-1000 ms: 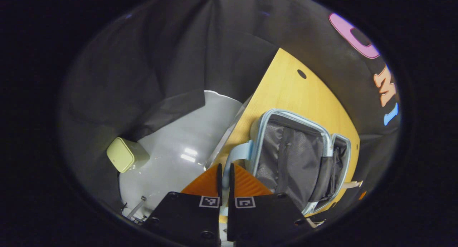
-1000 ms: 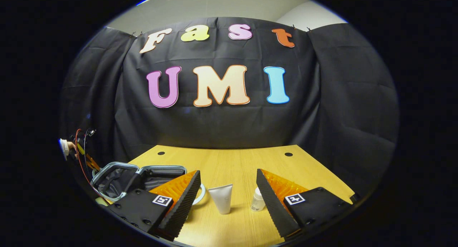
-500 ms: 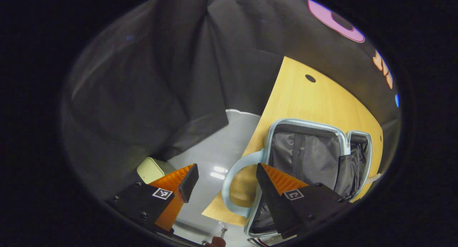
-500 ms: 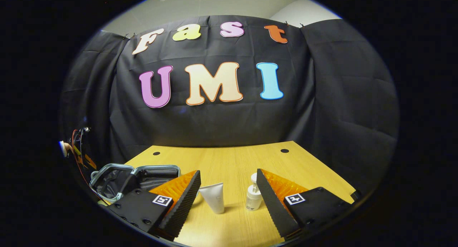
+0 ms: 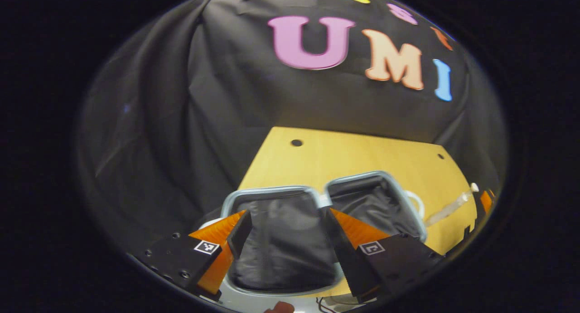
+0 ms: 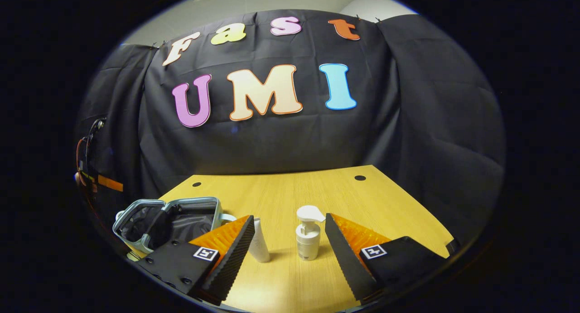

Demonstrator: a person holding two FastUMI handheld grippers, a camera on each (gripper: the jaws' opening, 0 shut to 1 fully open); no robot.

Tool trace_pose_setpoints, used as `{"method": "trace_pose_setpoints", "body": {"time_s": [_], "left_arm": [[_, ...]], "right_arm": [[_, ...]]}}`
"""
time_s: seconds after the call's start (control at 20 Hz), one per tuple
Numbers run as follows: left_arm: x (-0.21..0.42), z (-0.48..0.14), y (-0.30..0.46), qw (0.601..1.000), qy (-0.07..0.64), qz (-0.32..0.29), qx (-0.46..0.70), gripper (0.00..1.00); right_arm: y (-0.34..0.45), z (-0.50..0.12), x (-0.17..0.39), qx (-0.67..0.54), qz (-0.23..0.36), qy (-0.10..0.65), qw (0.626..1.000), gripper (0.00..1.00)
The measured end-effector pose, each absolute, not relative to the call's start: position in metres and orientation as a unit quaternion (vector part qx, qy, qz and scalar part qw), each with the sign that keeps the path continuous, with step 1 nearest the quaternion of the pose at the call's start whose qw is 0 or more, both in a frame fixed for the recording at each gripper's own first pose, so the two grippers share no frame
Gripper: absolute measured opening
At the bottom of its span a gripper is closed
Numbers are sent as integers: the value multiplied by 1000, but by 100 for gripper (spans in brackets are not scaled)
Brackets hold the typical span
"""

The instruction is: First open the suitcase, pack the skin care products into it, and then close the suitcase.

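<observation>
Meanwhile suitcase [image 5: 290, 240] open; both grippers, left gripper [image 5: 285, 233], right gripper [image 6: 287, 240], spread wide, empty; pump bottle [image 6: 308, 236] label unreadable.

Table [image 6: 290, 190]: suitcase [image 6: 170, 220], bottle [image 6: 308, 233], tube [image 6: 259, 247].

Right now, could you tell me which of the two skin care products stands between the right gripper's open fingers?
The white pump bottle; the white tube is half hidden behind the finger beside it.

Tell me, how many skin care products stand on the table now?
2: a white pump bottle between the right gripper's open fingers, and a white tube just left of it, partly behind the left finger. Others may be hidden.
</observation>
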State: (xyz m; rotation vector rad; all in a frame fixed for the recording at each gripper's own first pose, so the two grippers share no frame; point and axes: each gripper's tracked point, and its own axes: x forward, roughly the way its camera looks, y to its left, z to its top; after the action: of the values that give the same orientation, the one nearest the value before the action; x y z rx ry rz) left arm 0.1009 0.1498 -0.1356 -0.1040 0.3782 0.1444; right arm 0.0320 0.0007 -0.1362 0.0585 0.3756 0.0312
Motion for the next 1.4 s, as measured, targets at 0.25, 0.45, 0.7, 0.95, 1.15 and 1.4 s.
{"method": "trace_pose_setpoints", "body": {"time_s": [0.25,0.45,0.7,0.95,1.15,1.4], "left_arm": [[107,-139,-2,985,167,-12,-49,96],[113,-169,-116,978,181,-64,-86,96],[134,-209,-200,967,203,-97,-117,96],[170,-235,-237,967,212,-97,-106,96],[198,-243,-251,967,203,-96,-121,96],[214,-255,-252,963,217,-97,-124,78]], "right_arm": [[-9,-166,43,23,60,214,975,99],[-11,-198,48,28,98,237,966,99],[-22,-243,58,28,124,271,954,99],[-21,-273,73,7,148,286,947,99],[-19,-291,82,10,155,298,942,99],[-17,-306,86,14,148,312,938,94]]}}
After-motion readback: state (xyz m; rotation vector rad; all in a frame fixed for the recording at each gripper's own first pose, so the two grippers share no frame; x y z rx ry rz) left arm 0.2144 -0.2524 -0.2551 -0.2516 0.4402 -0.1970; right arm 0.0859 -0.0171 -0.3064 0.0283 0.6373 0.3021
